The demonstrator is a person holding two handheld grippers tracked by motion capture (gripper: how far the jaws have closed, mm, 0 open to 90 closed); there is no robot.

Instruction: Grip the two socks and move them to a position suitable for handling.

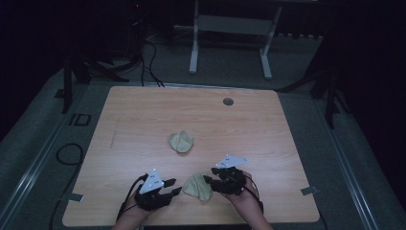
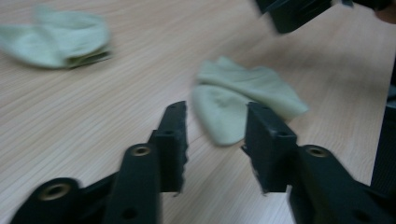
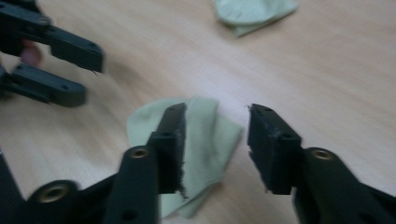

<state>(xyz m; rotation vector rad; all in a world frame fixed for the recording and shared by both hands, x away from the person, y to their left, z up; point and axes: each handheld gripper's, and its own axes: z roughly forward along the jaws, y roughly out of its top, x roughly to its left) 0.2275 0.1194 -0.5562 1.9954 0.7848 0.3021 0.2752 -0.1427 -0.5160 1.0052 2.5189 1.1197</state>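
Pale green near cloth [image 1: 197, 187] between released left tongs [image 1: 173, 187] and right tongs [image 1: 209, 179], both parted; far cloth [image 1: 181, 142] beyond.

On the tabletop [image 1: 143, 115] one folded cloth [image 1: 181, 142] lies near the middle; a second cloth [image 1: 198, 187] lies nearer the person's edge, between the left claw [image 1: 173, 187] and the right claw [image 1: 209, 174]; the cloths are well apart.

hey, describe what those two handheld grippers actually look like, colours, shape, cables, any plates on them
Both are black. The left gripper and right gripper each carry a light grey three-cornered plate with small dark marks on top, and a black cable trails back from each. Up close, the jaws are flat, blocky black pads on arms with brass-coloured rivets. No sleeves are visible on the forearms.
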